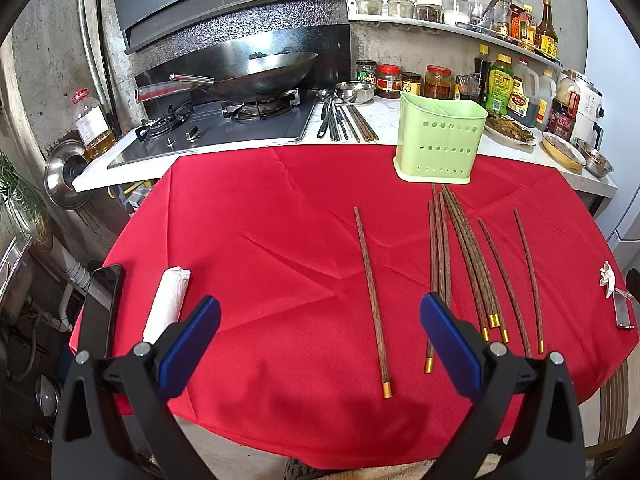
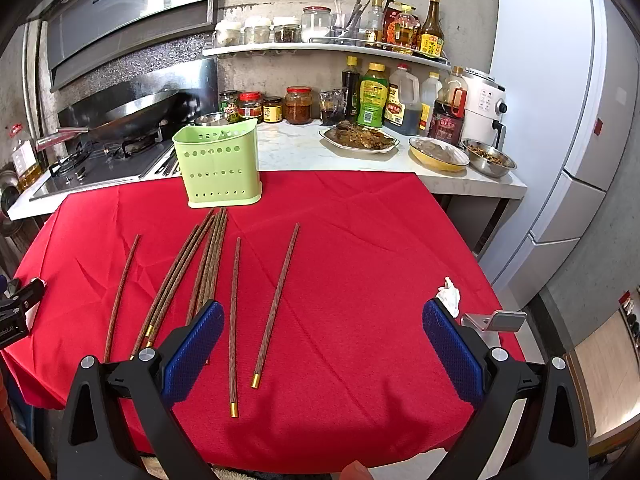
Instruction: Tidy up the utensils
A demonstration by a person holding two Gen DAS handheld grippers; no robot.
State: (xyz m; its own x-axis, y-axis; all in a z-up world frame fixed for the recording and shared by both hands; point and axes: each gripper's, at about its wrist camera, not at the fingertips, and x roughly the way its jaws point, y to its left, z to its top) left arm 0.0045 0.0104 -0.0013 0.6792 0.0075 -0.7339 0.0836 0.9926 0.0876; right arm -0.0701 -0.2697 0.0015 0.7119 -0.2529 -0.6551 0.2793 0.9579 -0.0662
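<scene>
**A:** Where are the chopsticks?

**B:** They lie flat on the red cloth, all in front of the green holder. Most sit in a bunch just before the holder. Their thin ends point at it and their gold ends point back at us.

**A:** Are any on their own?

**B:** Yes. One stick lies alone to the left of the holder's bunch. Two more lie to the right of it, a bit apart from each other.

**A:** Why is the holder standing up at the back?

**B:** I think so the sticks can drop in from the top. It has holes in its side, maybe to let water drip out. I can't see anything in it yet.

**A:** What is the left gripper doing?

**B:** Its blue fingers are spread wide. It holds nothing. It hangs over the cloth, far in front of the holder, with the lone stick between its fingers.

**A:** And the right gripper?

**B:** Spread wide too, and empty. From its camera, the two stray sticks lie between its fingers, in front of the holder.

**A:** Why so wide?

**B:** My guess is they are ready to close on a stick. The job looks like it has not started.

**A:** What could go wrong?

**B:** The sticks are thin and flat on the cloth. They may be hard to pinch, and the cloth may bunch up.
</scene>
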